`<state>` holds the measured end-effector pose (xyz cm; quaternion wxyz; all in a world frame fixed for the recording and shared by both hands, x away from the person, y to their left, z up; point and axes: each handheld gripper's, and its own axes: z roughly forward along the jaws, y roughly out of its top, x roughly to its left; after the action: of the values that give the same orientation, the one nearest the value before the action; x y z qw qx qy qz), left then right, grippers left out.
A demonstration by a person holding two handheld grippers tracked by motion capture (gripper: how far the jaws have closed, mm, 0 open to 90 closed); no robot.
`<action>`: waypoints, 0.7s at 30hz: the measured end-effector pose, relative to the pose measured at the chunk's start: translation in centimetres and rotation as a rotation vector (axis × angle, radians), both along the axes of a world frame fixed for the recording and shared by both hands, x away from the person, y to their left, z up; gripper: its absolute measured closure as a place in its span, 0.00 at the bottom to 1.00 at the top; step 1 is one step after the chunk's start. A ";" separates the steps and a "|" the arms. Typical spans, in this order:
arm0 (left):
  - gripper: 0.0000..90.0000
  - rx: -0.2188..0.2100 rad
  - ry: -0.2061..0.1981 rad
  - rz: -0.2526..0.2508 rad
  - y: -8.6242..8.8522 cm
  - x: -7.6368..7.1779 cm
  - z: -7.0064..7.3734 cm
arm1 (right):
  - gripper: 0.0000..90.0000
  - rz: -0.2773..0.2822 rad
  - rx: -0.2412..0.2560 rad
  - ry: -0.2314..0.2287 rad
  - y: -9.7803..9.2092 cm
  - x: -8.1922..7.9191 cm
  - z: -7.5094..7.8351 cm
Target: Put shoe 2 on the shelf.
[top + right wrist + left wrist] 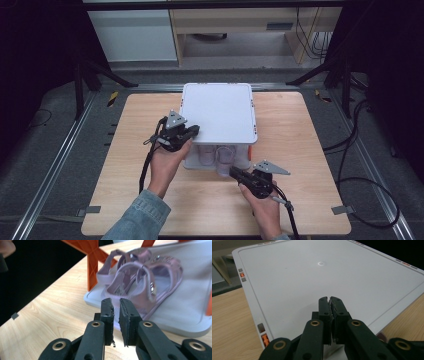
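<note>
Pink sandals [140, 282] sit on the lower tray [190, 315] of a white shelf box [218, 111] on the tabletop [300, 145]. Left gripper [329, 301] rests over its lid, fingers together. Right gripper [116, 305] faces the sandals, fingers slightly apart and empty.

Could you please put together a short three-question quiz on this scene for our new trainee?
1. True or false: the left gripper is wide open above the white lid.
2. What lies on the lower shelf of the white rack in front of the right gripper?
A. a pair of pink sandals
B. a stack of plates
C. a folded towel
3. Fill in: the rack's upright posts are coloured ____.

Key
1. False: its jaws are closed together over the lid.
2. A: the pink sandals lie side by side on the shelf.
3. Orange.
</note>
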<state>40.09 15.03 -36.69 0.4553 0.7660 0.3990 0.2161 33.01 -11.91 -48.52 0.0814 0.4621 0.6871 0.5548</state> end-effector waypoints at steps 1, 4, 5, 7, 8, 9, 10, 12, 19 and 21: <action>0.96 0.001 0.000 -0.001 0.0 0.0 0.0 | 0.91 0.004 -0.004 0.005 0.1 0.0 -0.1; 0.97 0.004 0.002 -0.002 0.0 0.0 0.0 | 0.92 0.013 0.002 0.026 0.5 0.1 -0.6; 0.97 0.008 0.004 -0.004 0.0 0.0 0.1 | 0.92 0.016 -0.003 0.030 0.6 0.1 -0.7; 0.97 0.007 0.005 -0.003 0.0 0.0 0.1 | 0.93 0.026 -0.011 0.037 0.9 0.1 -0.9; 0.97 0.009 0.004 -0.004 0.0 0.0 0.1 | 0.93 0.031 -0.016 0.042 1.1 0.1 -1.1; 0.97 0.007 0.004 -0.003 0.0 0.0 0.1 | 0.93 0.039 -0.023 0.047 1.2 0.1 -1.2; 0.97 0.004 0.003 -0.002 0.0 0.0 0.1 | 0.93 0.044 -0.025 0.052 1.3 0.1 -1.3; 0.97 0.009 0.004 -0.005 0.0 0.1 0.1 | 0.94 0.054 -0.040 0.060 1.6 0.2 -1.5; 0.97 0.006 0.005 -0.006 0.0 0.1 0.1 | 0.93 0.080 -0.068 0.088 2.3 0.5 -2.0; 0.97 0.006 0.007 -0.008 0.1 0.1 0.1 | 0.93 0.084 -0.079 0.096 2.5 0.7 -2.2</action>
<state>40.17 15.11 -36.62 0.4525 0.7696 0.3972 0.2127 33.67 -9.45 -50.67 0.0433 0.4554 0.7302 0.5075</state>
